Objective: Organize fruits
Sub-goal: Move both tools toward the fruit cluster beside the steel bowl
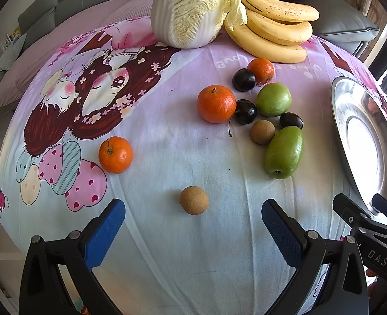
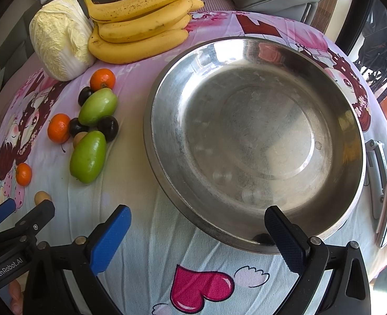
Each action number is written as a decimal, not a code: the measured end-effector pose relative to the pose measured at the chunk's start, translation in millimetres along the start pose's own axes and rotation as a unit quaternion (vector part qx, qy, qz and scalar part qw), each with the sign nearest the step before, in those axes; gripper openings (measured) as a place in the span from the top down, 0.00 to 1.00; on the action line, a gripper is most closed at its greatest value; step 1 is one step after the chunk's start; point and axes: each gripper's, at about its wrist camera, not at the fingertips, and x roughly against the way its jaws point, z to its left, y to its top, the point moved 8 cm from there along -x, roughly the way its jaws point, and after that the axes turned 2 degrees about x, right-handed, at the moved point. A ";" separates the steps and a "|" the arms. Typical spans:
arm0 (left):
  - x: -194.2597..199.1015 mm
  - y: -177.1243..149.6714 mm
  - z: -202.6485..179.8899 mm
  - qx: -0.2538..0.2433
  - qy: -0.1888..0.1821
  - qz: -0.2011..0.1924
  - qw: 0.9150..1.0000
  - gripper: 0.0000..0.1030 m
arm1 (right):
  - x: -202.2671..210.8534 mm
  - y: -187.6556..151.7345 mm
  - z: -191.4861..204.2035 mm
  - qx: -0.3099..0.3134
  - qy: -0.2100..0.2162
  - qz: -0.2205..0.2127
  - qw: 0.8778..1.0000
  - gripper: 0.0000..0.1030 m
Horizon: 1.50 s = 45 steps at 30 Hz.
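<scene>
Loose fruit lies on the printed cloth: three mandarins (image 1: 216, 103), dark plums (image 1: 245, 111), two green fruits (image 1: 284, 151) and two brown longans. The nearer longan (image 1: 194, 200) sits just ahead of my left gripper (image 1: 193, 225), between its open blue fingers. A bunch of bananas (image 1: 272, 26) lies at the back. The empty steel bowl (image 2: 272, 225) fills the right wrist view; the same fruit cluster (image 2: 93, 120) lies left of it. My right gripper (image 2: 197, 232) is open and empty at the bowl's near rim.
A napa cabbage (image 1: 188, 10) stands at the back beside the bananas. A phone and a silver tool (image 2: 377, 170) lie right of the bowl. Grey sofa cushions (image 1: 345, 23) sit behind the table. The left gripper shows in the right wrist view (image 2: 23, 215).
</scene>
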 end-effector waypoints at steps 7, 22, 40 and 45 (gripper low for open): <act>2.6 2.1 0.3 0.007 -0.007 -0.003 1.000 0.00 | -3.9 2.0 -0.3 -0.003 0.004 -0.001 1.000 0.00; 1.7 0.8 6.1 0.011 -0.002 0.006 1.000 0.00 | -1.2 0.0 18.6 -0.013 0.034 0.012 0.999 0.00; -0.1 4.6 27.1 0.056 -0.056 0.027 0.996 0.00 | 16.3 9.5 29.2 -0.022 0.102 0.002 0.995 0.00; 4.4 11.2 32.2 0.052 -0.059 0.018 0.997 0.00 | 27.2 15.6 31.7 -0.018 0.123 -0.003 0.992 0.00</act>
